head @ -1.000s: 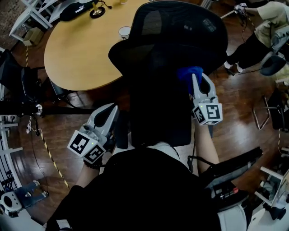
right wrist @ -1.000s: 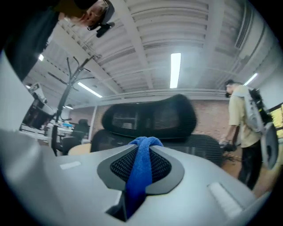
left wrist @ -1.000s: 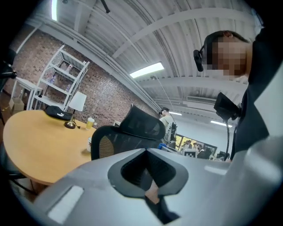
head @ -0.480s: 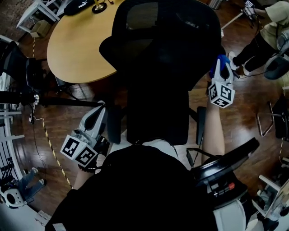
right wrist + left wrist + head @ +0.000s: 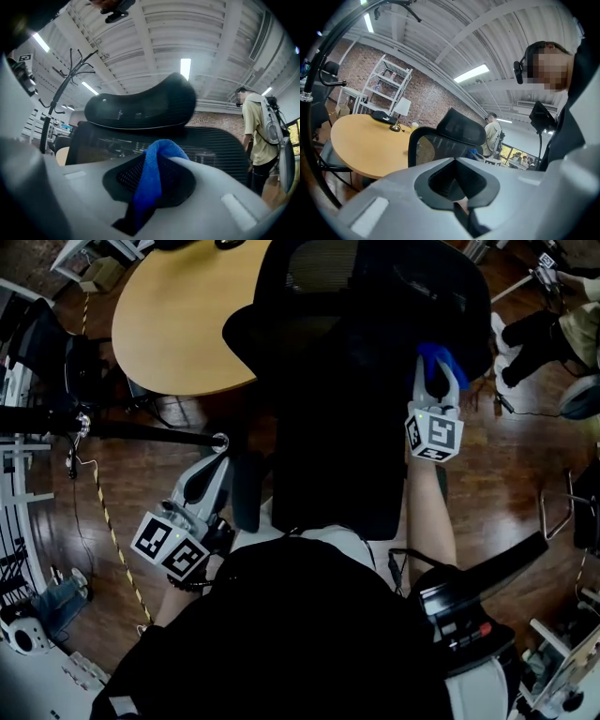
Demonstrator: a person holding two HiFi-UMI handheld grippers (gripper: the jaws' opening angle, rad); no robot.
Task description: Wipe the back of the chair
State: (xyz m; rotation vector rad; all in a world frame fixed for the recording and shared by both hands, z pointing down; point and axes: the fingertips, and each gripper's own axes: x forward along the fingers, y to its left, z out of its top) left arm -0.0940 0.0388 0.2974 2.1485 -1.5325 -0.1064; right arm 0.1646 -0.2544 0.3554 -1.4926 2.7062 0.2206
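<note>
Wood floor (image 5: 159,474); right tongs (image 5: 438,379) clamp cloth (image 5: 154,178) at chair back (image 5: 337,427), upper right; left tongs (image 5: 217,457) closed, empty; risk: mesh could drag cloth free.

We see the chair back (image 5: 215,150) as fine black mesh, matt, and its headrest (image 5: 140,110) as the same mesh with a faint sheen. The blue cloth (image 5: 151,183) looks soft and nubbly, like terry. The left gripper (image 5: 214,465) and right gripper (image 5: 437,381) have smooth, matt grey plastic shells. The round table (image 5: 178,324) is smooth pale wood; the floor (image 5: 506,484) is dark, glossy planks.
</note>
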